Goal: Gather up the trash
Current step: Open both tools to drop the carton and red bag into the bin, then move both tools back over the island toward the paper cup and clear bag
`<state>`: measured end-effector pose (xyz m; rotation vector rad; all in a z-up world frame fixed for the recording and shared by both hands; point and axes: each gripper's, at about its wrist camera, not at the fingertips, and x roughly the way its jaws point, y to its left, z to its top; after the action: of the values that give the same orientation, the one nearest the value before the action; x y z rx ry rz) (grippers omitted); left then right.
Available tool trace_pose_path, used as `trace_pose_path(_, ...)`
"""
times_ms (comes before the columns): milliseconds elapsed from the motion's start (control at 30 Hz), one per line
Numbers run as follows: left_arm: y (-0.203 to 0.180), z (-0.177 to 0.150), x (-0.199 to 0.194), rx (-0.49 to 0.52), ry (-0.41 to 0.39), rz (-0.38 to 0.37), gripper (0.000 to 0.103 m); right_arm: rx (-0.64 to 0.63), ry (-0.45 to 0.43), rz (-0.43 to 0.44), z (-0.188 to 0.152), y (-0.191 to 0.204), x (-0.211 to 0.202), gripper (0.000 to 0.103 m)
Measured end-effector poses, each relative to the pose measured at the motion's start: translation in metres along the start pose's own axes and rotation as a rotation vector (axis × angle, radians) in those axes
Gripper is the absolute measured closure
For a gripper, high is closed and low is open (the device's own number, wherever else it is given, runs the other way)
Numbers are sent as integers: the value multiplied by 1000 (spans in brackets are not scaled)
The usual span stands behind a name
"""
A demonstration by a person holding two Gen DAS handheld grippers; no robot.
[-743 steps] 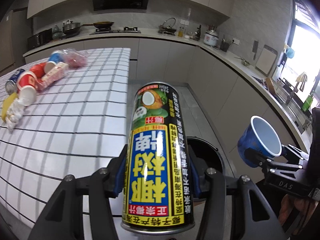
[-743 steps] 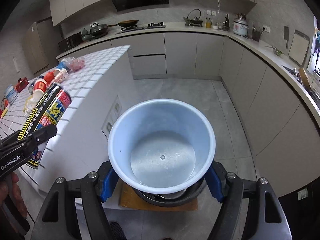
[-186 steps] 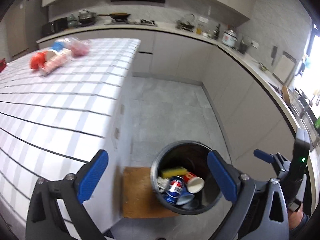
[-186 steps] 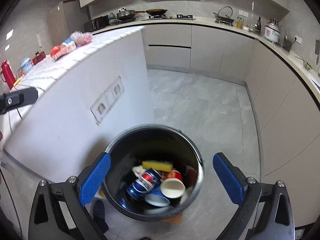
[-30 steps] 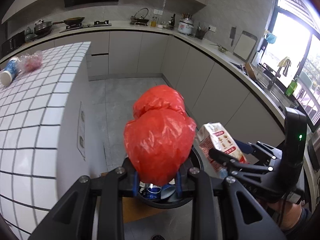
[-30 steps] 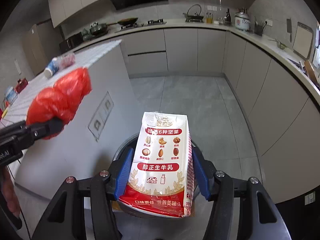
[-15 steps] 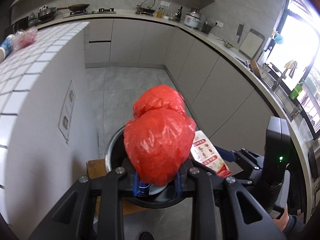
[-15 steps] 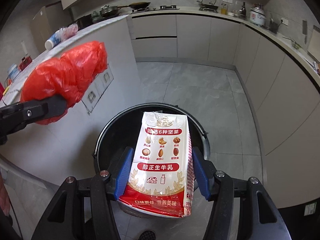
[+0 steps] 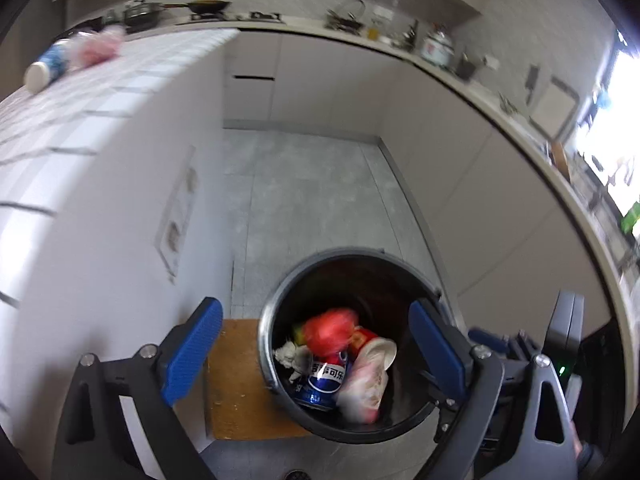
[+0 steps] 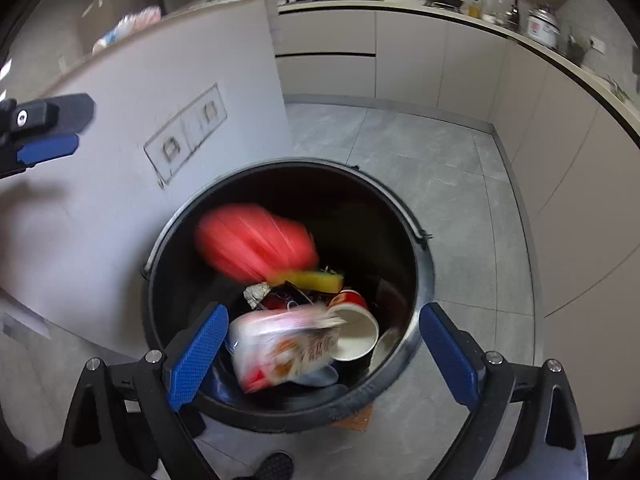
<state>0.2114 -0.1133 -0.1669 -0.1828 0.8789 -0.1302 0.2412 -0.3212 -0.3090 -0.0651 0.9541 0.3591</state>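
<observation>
Both grippers hang open and empty over the round black trash bin [image 9: 280, 296] [image 10: 424, 264] on the floor. My left gripper [image 9: 316, 352] has its jaws wide apart; so does my right gripper [image 10: 324, 352]. A red plastic bag [image 9: 330, 330] [image 10: 256, 242] is motion-blurred inside the bin. A milk carton [image 10: 280, 348] [image 9: 364, 384] is blurred below my right gripper, inside the bin. Under them lie a blue cola can [image 9: 322, 380], a red paper cup [image 10: 354, 326] and a yellow sponge [image 10: 316, 278].
The white tiled counter [image 9: 92, 92] stands at the left, with a blue-and-white bottle [image 9: 44, 68] and a pink bag [image 9: 100, 46] at its far end. A brown mat [image 9: 240, 380] lies under the bin. Grey cabinets line the back and right.
Both grippers have opened. The red bag and the milk carton have left the jaws and dropped into the bin. Both views now tilt further down at the bin.
</observation>
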Motion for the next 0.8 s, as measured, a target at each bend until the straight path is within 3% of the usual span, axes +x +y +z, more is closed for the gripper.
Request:
trace_pose_path(67,-3,7,-18,26,-35,21,7,5,-21,8,5,4,-10,0)
trace_pose_path(300,0,21,-53,35,-61,50,6,16,-31,-12,29,19,-33,0)
trace_pose_path(500,21,29,-64,23,-79,93,6,17,-36,-17,42,31,-55,0)
trace_pose_path(800,59,23,-92,7,-90,144,6,35,-116,-79,74,58,-91,0)
